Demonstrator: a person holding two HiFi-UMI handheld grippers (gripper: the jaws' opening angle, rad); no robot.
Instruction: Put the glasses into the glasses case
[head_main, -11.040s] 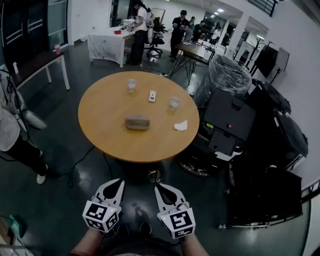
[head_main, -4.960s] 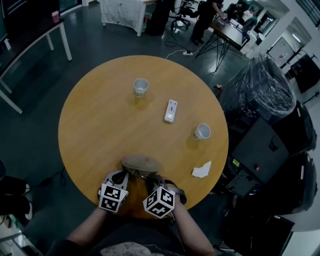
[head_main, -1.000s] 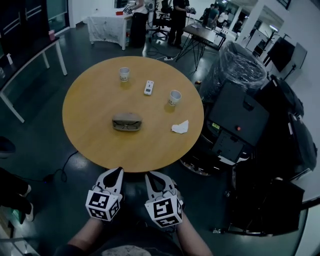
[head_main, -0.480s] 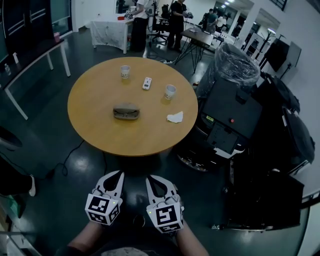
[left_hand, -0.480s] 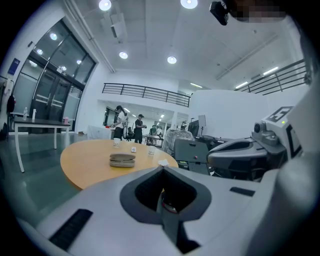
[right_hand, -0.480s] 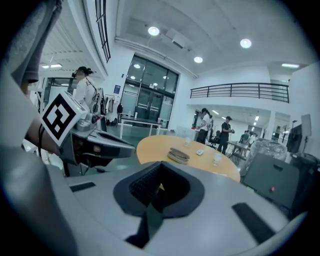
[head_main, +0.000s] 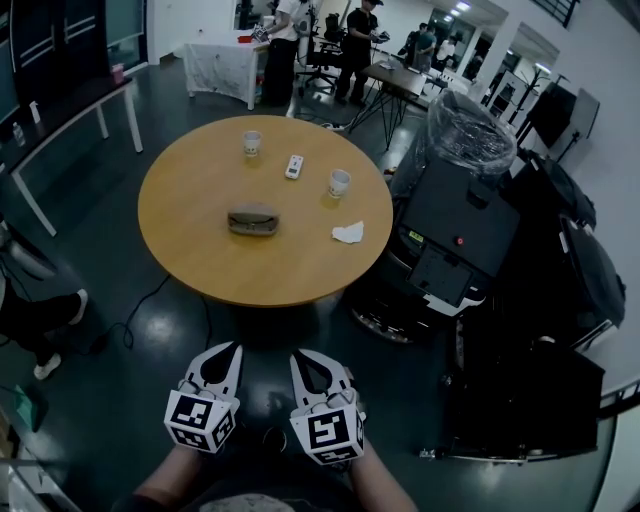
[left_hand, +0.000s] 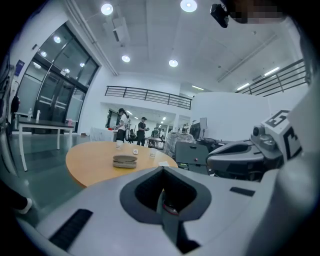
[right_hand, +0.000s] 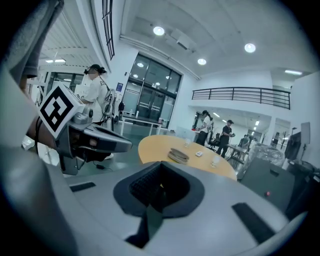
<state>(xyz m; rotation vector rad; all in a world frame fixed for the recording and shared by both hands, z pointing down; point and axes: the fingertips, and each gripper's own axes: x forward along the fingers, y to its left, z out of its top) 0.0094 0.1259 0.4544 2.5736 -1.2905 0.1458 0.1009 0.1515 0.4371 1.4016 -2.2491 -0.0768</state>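
Note:
A grey glasses case (head_main: 253, 219) lies shut near the middle of the round wooden table (head_main: 190, 265); it also shows far off as the case (left_hand: 124, 161) and the case (right_hand: 178, 155). No glasses show outside it. My left gripper (head_main: 230, 351) and right gripper (head_main: 302, 358) hang side by side low over the dark floor, well short of the table's near edge. Both are shut with nothing between the fingers. In the left gripper view the jaws (left_hand: 162, 172) meet in a thin slit, as do those in the right gripper view (right_hand: 159, 169).
On the table stand two paper cups (head_main: 252, 143) (head_main: 339, 183), a white remote (head_main: 294, 166) and a crumpled tissue (head_main: 349, 233). A black machine (head_main: 455, 235) and a plastic-wrapped bundle (head_main: 468, 130) crowd the table's right side. A person's leg (head_main: 40, 320) is at the left.
Five seconds ago both grippers were at the case on the table; now they hang shut far back from it. In the last second a person's leg has come in at the left.

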